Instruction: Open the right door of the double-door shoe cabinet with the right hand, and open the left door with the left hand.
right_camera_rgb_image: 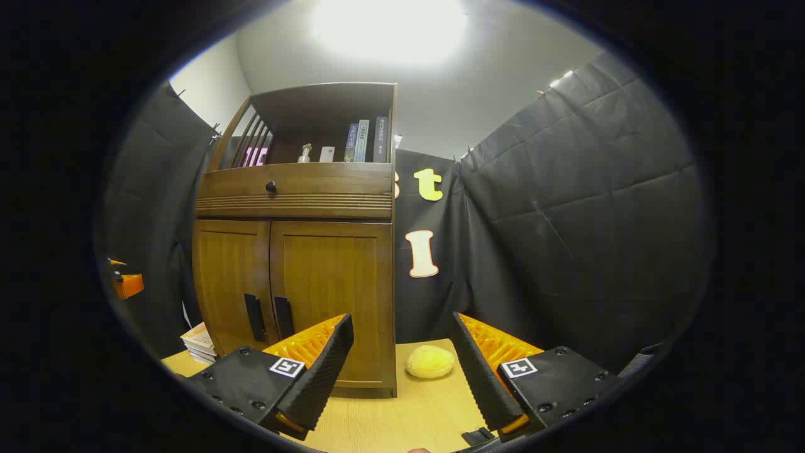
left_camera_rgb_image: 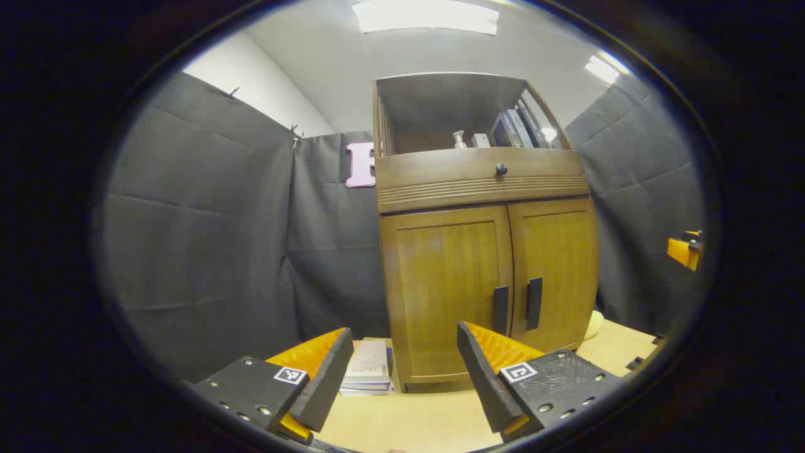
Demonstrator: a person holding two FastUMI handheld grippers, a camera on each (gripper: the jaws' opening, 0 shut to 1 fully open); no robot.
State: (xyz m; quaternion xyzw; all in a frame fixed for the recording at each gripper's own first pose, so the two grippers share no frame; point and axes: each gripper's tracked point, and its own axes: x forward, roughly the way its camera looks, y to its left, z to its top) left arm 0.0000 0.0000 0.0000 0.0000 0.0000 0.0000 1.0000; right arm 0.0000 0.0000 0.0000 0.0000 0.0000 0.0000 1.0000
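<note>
Noted: brown wooden double-door shoe cabinet (left_camera_rgb_image: 487, 277) standing upright at the far side of a pale wooden tabletop (left_camera_rgb_image: 415, 421), against the black cloth booth wall. Both doors found closed: left door (left_camera_rgb_image: 449, 289) and right door (left_camera_rgb_image: 556, 270) flush with the frame, meeting at the centre seam. Fitted either side of that seam, low on the panels: two dark vertical bar handles, left door handle (left_camera_rgb_image: 500, 309) and right door handle (left_camera_rgb_image: 534, 303), close together but apart. Judged stiff, rigid panels on side hinges, light to swing, likely smooth lacquer and therefore slippery on the flat face; best taken at the bar handles, pinched across the bar, pulled outward in an arc. Risk judged: narrow gap between handles, so crowding of fingers if both taken at once. Left gripper (left_camera_rgb_image: 402, 371) held well short of the cabinet, fingers spread apart, gripping nothing. Right gripper (right_camera_rgb_image: 402, 371) likewise spread wide, nothing between the fingers, aimed right of the cabinet. Also recorded: stack of pale books (left_camera_rgb_image: 368, 376) left of the cabinet base, soft yellow rounded lump (right_camera_rgb_image: 430, 362) right of it, black round drawer knob (left_camera_rgb_image: 501, 168) above the doors.
</note>
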